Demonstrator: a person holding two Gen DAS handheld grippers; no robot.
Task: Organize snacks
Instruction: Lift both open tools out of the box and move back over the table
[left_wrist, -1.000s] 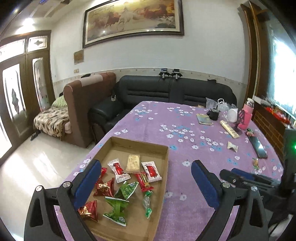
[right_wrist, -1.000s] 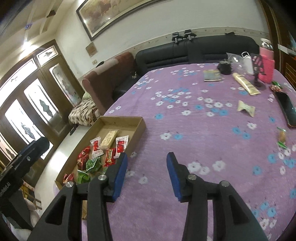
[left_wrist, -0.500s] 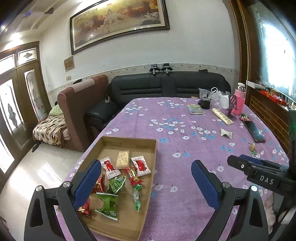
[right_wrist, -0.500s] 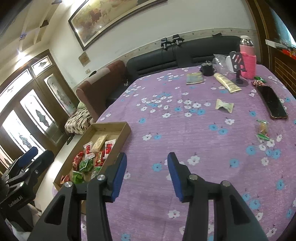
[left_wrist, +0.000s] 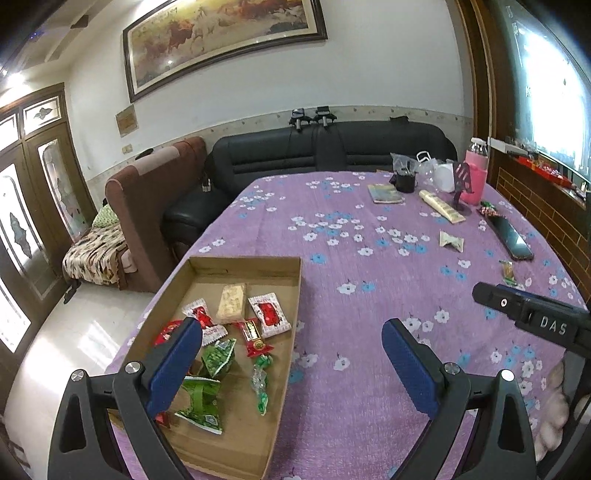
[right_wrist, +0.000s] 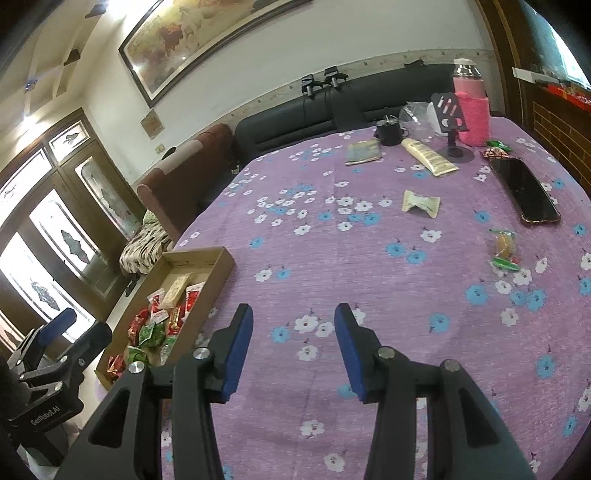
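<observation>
A shallow cardboard tray (left_wrist: 284, 280) lies at the table's near left edge and holds several wrapped snacks in red, green and beige; it also shows in the right wrist view (right_wrist: 221, 258). My left gripper (left_wrist: 291, 362) is open and empty, above the tray's right rim. My right gripper (right_wrist: 293, 343) is open and empty over bare cloth right of the tray. A loose pale wrapped snack (right_wrist: 421, 202) and a small orange-and-green candy (right_wrist: 504, 249) lie on the purple flowered tablecloth (right_wrist: 369, 258) to the right; the same pale snack (left_wrist: 451, 242) and candy (left_wrist: 508, 271) show in the left wrist view.
A black phone (right_wrist: 524, 192), a cream tube (right_wrist: 428, 157), a booklet (right_wrist: 364, 152), a black cup (right_wrist: 389, 132), a phone stand (right_wrist: 452, 125) and a pink bottle (right_wrist: 471, 107) sit at the far right. More candies (right_wrist: 496, 147) lie by the phone. Sofas stand behind the table.
Both grippers have pulled back and swung right over the table. The tray now sits further left in both views. Both stay open.
</observation>
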